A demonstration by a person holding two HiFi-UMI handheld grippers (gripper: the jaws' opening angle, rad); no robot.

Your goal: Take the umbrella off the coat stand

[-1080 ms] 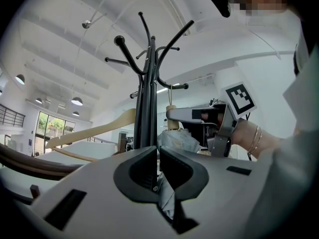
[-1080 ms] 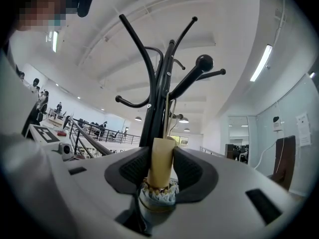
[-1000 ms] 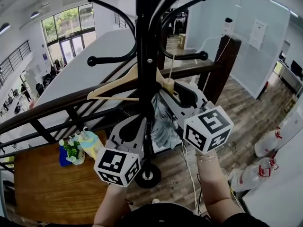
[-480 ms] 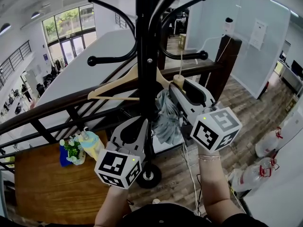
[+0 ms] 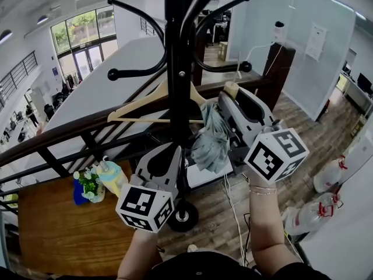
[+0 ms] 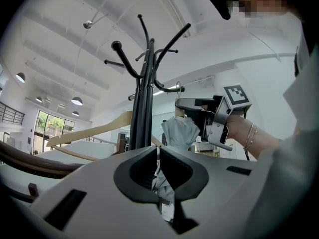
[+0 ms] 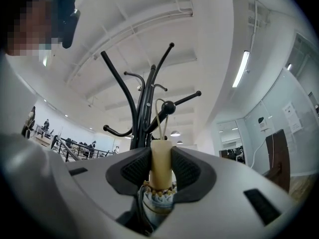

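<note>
1. Table (image 5: 52, 232): brown wood, lower left, on the level below the railing (image 5: 70, 130). It carries a small flower pot (image 5: 88, 185) with a pale bottle (image 5: 111, 177) just beside it.

2. Left forearm (image 5: 137, 252): rises from the bottom edge and points forward, roughly level.

3. Left hand-held gripper (image 5: 173, 149): marker cube (image 5: 144, 206) toward the person, jaws up against the left side of the coat stand's pole. The jaws are drawn together to a thin slit with nothing pinched. Grey cloth shows only through the hollow behind the tips.

4. Coat stand (image 5: 176, 51): black, upright, centre of the scene, with curved hooks ending in ball tips. A bare wooden hanger (image 5: 143, 107) hangs on its left side.

5. Umbrella (image 5: 211, 142): grey and folded, hanging just right of the pole, canopy downward and cream handle (image 7: 160, 163) uppermost. Its cord loop (image 7: 158, 114) stands up beside a ball-tipped hook (image 7: 168, 107). Whether the loop still sits over that hook cannot be told.

6. Right hand-held gripper (image 5: 232, 95): tilted upward toward the hooks and higher than the left one. Its jaws have just been closing, and the ribbed pads (image 7: 187, 169) now press on the handle from both sides.

7. Right forearm (image 5: 262, 226): raised steeply, bracelet (image 5: 260, 190) at the wrist.
</note>
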